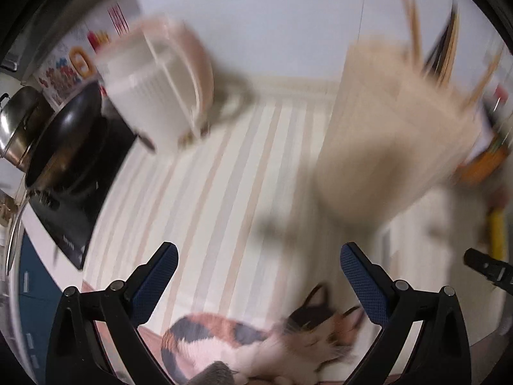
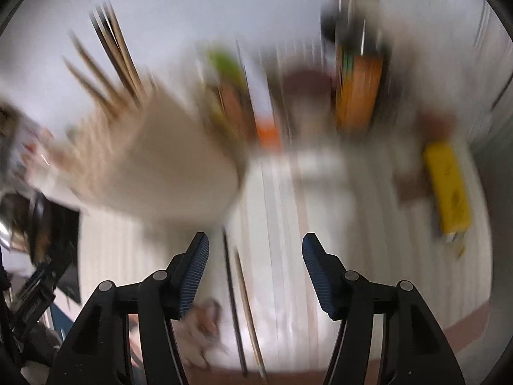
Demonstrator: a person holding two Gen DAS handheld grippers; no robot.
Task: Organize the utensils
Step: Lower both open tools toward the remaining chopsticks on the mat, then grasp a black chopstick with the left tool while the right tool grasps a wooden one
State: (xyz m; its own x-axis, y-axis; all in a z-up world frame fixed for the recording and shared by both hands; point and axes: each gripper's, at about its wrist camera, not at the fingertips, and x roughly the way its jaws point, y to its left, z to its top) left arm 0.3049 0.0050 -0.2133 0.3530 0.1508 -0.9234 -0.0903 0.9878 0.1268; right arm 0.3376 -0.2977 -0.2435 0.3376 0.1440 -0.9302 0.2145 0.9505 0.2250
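both the left gripper [image 1: 258, 276] and right gripper [image 2: 255, 269] were open and empty; two chopsticks [image 2: 239, 304] lay under the right one.

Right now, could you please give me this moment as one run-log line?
left tool: open, empty | right tool: open, over loose chopsticks | holder: upright, holds chopsticks | views: blurred

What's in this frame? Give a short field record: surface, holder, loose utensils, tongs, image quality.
surface: striped mat
holder: beige holder with chopsticks standing in it
loose utensils: two sticks lying on the mat, between the right tongs' fingers in view
left tongs: open, empty
right tongs: open, nothing gripped
other: cat at the near edge, pan at left
image quality: heavy motion blur
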